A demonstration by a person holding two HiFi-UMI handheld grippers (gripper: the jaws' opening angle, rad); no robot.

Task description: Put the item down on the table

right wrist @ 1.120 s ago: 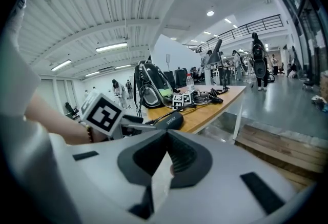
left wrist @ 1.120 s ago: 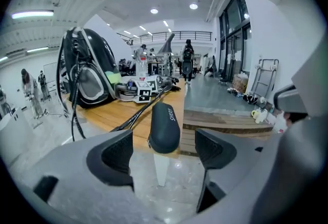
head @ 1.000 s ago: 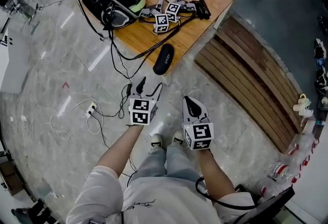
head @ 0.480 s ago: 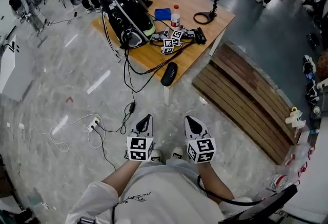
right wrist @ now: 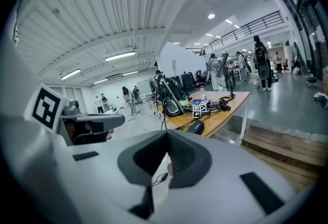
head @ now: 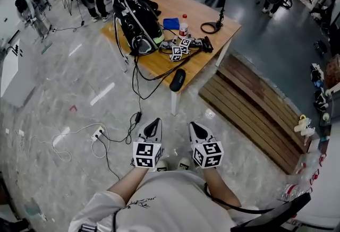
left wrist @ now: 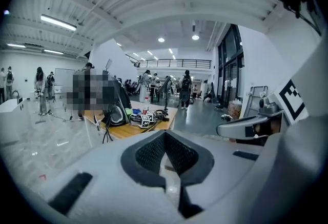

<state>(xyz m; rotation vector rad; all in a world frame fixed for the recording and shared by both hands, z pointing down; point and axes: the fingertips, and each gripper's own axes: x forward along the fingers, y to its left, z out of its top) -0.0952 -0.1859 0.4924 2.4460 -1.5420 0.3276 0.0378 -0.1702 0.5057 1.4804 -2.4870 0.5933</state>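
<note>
Bench (head: 197, 61) sits farther off now, left tongs (head: 155, 121) just snapped shut empty, right tongs (head: 194, 126) shut too: set-down looks done.

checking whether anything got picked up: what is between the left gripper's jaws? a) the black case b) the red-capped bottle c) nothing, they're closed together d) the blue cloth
C: in the left gripper view the jaws of the left gripper meet with nothing between them, while the bottle, blue cloth and black case all sit on the table ahead.
</note>
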